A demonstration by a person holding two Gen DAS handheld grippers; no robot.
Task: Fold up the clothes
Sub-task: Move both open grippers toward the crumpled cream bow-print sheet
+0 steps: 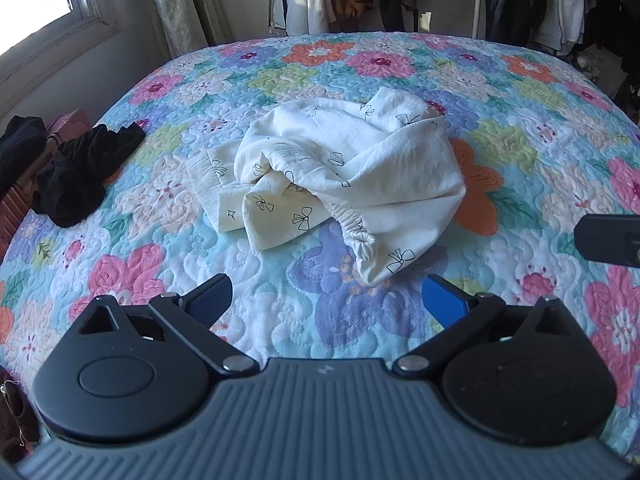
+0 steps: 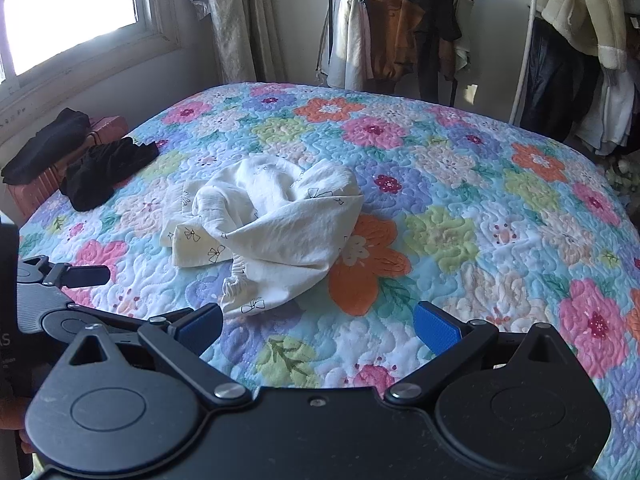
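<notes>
A crumpled white garment with black bow prints and an elastic waistband (image 1: 340,176) lies in a heap in the middle of the floral quilt (image 1: 520,152); it also shows in the right wrist view (image 2: 272,232). My left gripper (image 1: 328,300) is open and empty, hovering just short of the garment's near edge. My right gripper (image 2: 318,326) is open and empty, to the right of and just short of the garment. A right-gripper finger shows at the left wrist view's right edge (image 1: 608,244), and the left gripper shows at the right wrist view's left edge (image 2: 60,280).
A black garment (image 1: 80,172) lies on the quilt's left edge, also in the right wrist view (image 2: 104,168). Another black item on a pink suitcase (image 2: 60,152) stands beside the bed. Hanging clothes on racks (image 2: 400,28) line the far wall. A window (image 2: 68,0) is at the left.
</notes>
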